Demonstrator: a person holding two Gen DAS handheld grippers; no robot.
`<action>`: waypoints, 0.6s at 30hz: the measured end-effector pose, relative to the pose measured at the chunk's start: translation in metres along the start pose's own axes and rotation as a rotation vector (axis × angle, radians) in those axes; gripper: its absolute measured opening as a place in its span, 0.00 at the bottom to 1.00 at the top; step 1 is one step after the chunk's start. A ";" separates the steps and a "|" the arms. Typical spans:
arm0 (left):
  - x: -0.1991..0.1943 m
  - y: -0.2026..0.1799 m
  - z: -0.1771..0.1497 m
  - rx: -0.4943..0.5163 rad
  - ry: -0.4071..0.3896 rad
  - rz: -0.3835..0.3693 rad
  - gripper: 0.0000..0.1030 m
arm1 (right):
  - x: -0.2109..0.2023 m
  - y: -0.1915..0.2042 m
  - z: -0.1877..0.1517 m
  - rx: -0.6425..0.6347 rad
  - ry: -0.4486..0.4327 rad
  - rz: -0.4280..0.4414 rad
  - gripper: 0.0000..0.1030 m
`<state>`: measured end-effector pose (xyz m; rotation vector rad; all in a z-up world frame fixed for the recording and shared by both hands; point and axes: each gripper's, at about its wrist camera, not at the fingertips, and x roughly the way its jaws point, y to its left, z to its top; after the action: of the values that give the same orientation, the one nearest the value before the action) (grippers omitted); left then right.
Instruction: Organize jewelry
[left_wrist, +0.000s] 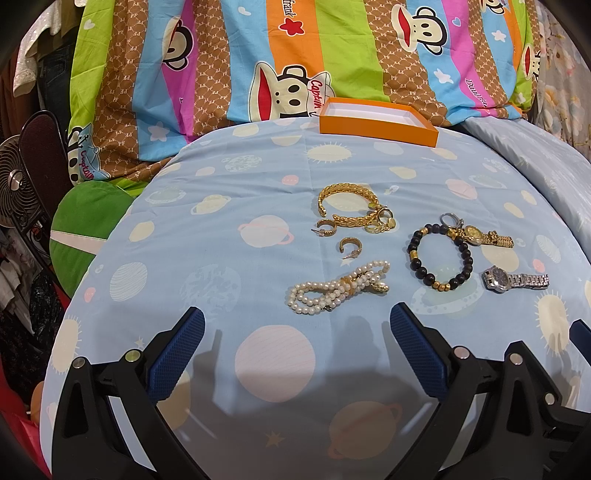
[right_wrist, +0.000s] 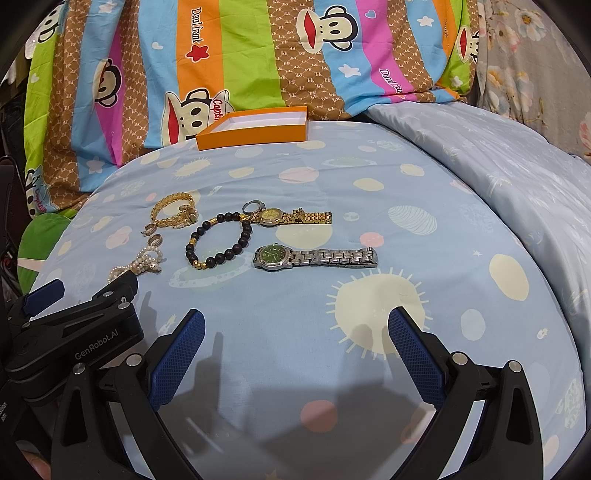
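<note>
We held the left hand-held gripper (left_wrist: 297, 325) spread wide just short of the pearl bracelet (left_wrist: 338, 286); the right hand-held gripper (right_wrist: 295, 326) gaped before the silver watch (right_wrist: 316, 257). Pinching strands crosswise probably suits; the orange box (right_wrist: 255, 127) sat beyond.

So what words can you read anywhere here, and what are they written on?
"GenRobot.AI": on the left tool, along its black arm.
"Captain": on the monkey's hat on the striped bedding.
"Paul frank": on the orange and pink stripes; the first letter is unclear, and one copy shows upside down.
"PF": tiny repeated letters on the brown stripes.
Silver watch and gold watch dials: too small to read.
Orange box: no text visible.
</note>
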<state>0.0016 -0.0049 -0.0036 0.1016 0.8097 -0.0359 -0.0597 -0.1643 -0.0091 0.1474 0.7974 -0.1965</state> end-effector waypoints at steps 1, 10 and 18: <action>0.000 0.000 0.000 0.000 0.000 0.000 0.95 | 0.000 0.000 0.000 0.000 0.000 0.001 0.95; -0.001 0.001 -0.001 -0.003 -0.005 -0.019 0.95 | 0.003 -0.003 0.000 0.007 0.009 0.055 0.95; 0.001 0.015 0.001 0.014 0.027 -0.084 0.95 | 0.002 0.009 0.007 -0.205 -0.030 0.123 0.95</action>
<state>0.0040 0.0095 -0.0031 0.0814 0.8408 -0.1201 -0.0513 -0.1576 -0.0050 -0.0001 0.7707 0.0002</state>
